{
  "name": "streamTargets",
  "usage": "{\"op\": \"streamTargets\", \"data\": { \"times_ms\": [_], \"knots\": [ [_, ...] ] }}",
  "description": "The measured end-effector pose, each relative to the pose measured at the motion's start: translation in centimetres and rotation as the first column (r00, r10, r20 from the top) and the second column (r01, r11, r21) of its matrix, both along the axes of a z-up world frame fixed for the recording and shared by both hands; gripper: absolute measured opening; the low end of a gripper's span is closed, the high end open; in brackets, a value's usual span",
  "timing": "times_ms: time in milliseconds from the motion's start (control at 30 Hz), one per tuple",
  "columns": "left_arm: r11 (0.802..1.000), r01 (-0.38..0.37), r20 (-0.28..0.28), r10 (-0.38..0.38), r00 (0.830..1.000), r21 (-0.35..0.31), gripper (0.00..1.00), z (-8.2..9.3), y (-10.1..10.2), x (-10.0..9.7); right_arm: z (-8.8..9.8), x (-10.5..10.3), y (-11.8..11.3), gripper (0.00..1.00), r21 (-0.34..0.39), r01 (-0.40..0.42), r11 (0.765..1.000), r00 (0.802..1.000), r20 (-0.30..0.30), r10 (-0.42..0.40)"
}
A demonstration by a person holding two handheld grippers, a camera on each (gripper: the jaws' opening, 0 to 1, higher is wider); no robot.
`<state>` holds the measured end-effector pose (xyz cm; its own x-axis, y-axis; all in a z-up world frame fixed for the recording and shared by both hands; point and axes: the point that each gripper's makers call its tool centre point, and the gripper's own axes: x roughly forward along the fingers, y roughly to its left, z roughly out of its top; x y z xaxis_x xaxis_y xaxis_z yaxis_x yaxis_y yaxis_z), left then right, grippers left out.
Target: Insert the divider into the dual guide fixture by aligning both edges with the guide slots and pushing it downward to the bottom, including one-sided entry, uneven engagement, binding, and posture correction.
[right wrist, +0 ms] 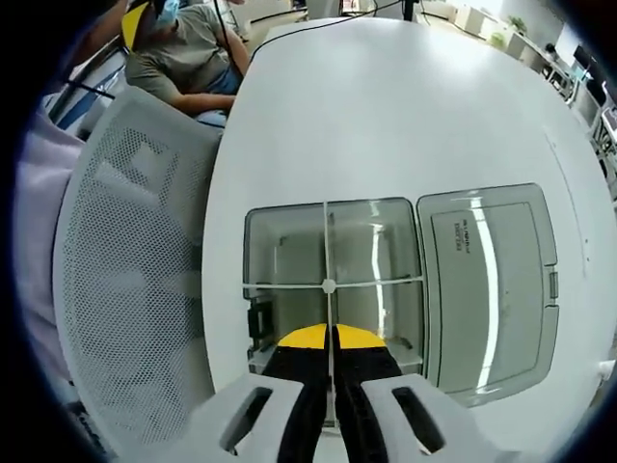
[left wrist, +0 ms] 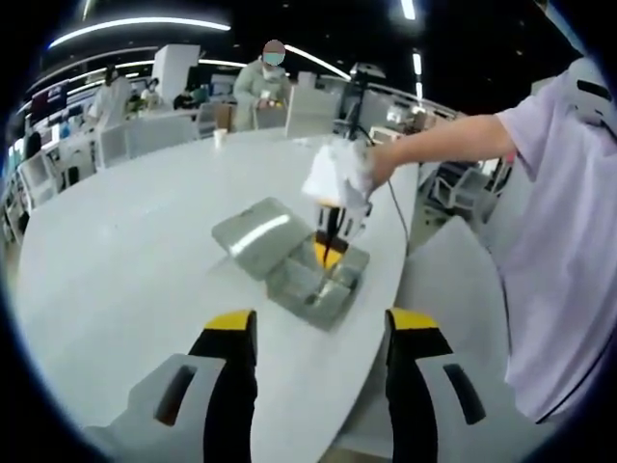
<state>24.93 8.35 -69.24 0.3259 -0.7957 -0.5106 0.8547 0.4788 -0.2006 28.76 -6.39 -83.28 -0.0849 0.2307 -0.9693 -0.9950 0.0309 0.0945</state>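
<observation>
Your right gripper [right wrist: 331,349] jaws pinch the thin clear plastic divider [right wrist: 329,251] inside the grey compartment box [right wrist: 333,222]; your left gripper [left wrist: 321,323] jaws hang released above the white surface [left wrist: 125,260].

In the right gripper view, the right gripper [right wrist: 331,359] covers the near end of the thin divider [right wrist: 329,253], so how deep it sits is unclear. In the left gripper view, the box [left wrist: 315,280] is too small and blurred to show the divider's slots.
</observation>
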Motion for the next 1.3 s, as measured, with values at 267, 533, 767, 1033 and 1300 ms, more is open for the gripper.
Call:
{"op": "streamTargets", "data": {
  "times_ms": [267, 533, 767, 1033, 1300],
  "knots": [
    [1.0, -0.006, -0.002, 0.006, 1.0, -0.003, 0.52, -0.05, 0.21, 0.22, -0.34, 0.02, -0.1, 0.0, 0.007, 0.012, 1.0, 1.0, -0.01, -0.012],
    [1.0, -0.004, -0.006, 0.004, 1.0, -0.004, 0.51, -0.32, -0.03, 0.3, -0.46, -0.02, -0.07, 0.0, 0.029, 0.004, 1.0, 1.0, -0.006, -0.004],
    [1.0, 0.003, -0.004, -0.003, 1.0, -0.005, 0.51, -0.34, -0.34, 0.15, -0.45, -0.03, -0.06, 0.0, 0.029, -0.001, 1.0, 1.0, 0.004, 0.001],
    [1.0, -0.004, 0.001, 0.004, 1.0, 0.002, 0.52, -0.41, -0.06, -0.06, -0.37, -0.02, -0.07, 0.0, 0.052, 0.072, 0.996, 0.997, -0.02, -0.071],
    [1.0, -0.026, 0.015, 0.026, 1.0, 0.004, 0.56, -0.18, 0.54, 0.41, -0.16, 0.0, -0.05, 0.06, 0.069, 0.094, 0.993, 0.996, -0.013, -0.093]
  ]
}}
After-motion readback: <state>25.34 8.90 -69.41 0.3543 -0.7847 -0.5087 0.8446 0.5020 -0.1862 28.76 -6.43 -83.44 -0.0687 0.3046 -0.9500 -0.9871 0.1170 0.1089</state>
